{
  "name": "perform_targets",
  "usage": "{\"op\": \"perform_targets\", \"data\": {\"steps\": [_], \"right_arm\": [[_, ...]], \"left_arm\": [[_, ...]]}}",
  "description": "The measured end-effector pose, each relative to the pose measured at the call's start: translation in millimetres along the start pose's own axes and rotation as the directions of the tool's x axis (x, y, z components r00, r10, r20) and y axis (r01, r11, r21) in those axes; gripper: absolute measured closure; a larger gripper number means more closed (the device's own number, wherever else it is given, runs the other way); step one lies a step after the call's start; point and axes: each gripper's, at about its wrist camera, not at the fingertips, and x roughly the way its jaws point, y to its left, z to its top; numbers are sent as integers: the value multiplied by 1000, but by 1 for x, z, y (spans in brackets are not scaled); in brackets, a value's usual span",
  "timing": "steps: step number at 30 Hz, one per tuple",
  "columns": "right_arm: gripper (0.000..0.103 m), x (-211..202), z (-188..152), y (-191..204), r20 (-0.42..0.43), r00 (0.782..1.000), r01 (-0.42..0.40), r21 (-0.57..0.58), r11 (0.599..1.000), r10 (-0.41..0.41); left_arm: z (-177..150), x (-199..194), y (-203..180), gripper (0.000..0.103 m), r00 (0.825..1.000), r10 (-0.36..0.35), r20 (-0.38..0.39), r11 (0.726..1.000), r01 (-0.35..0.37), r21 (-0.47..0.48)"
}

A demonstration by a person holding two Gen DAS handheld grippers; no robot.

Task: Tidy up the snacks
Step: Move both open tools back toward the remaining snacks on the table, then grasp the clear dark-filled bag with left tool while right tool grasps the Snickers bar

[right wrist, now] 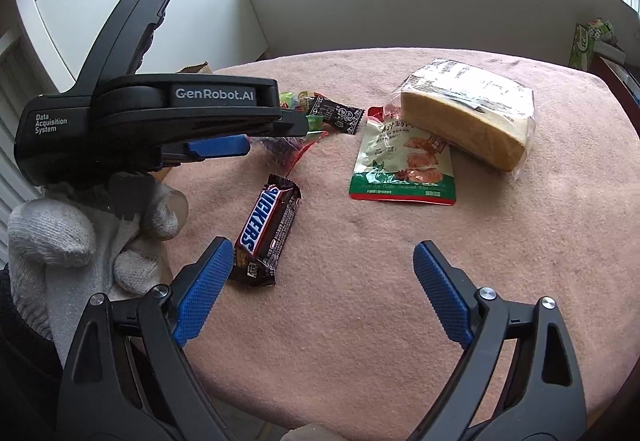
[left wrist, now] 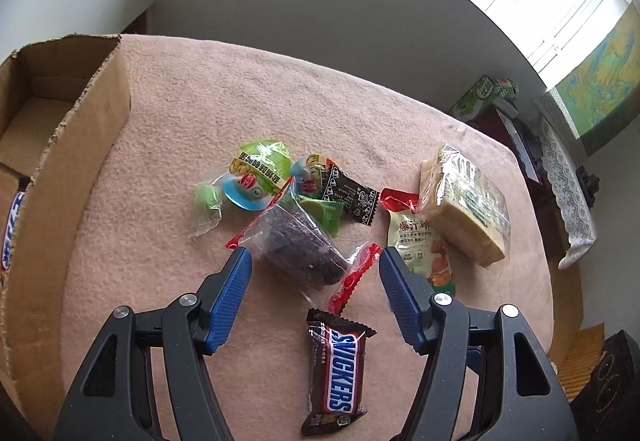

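On the bench (left wrist: 200,113) the cardboard box (left wrist: 80,113) stands at the left, the snack pile (left wrist: 280,193) lies in the middle with the chocolate bar (left wrist: 338,369) in front of it, and at the right the bread pack (left wrist: 468,201) overlaps the pouch (left wrist: 416,237).

- Your left gripper (right wrist: 244,145) hides most of the candy pile (right wrist: 320,113) (right wrist view).
- Cardboard box (left wrist: 60,145): cut off at frame's left edge.
- Pouch (left wrist: 420,241) partly under the bread (left wrist: 468,201); small print unreadable.
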Motion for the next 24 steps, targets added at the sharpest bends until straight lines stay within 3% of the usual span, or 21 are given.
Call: {"op": "perform_targets", "data": {"steps": [8,17,24], "right_arm": [[9,13,3,11,-20,1000,-3,-14,1000,2],[10,40,12,34,-51,998,24,-65,998,-28],[24,53,14,39,-72,995,65,-84,994,-71]], "left_arm": [[-4,8,3,39,998,64,8,997,-64,36],[-8,-2,25,55,997,71,10,996,-72,55],[-13,-13,40,58,997,74,26,996,-75,50]]}}
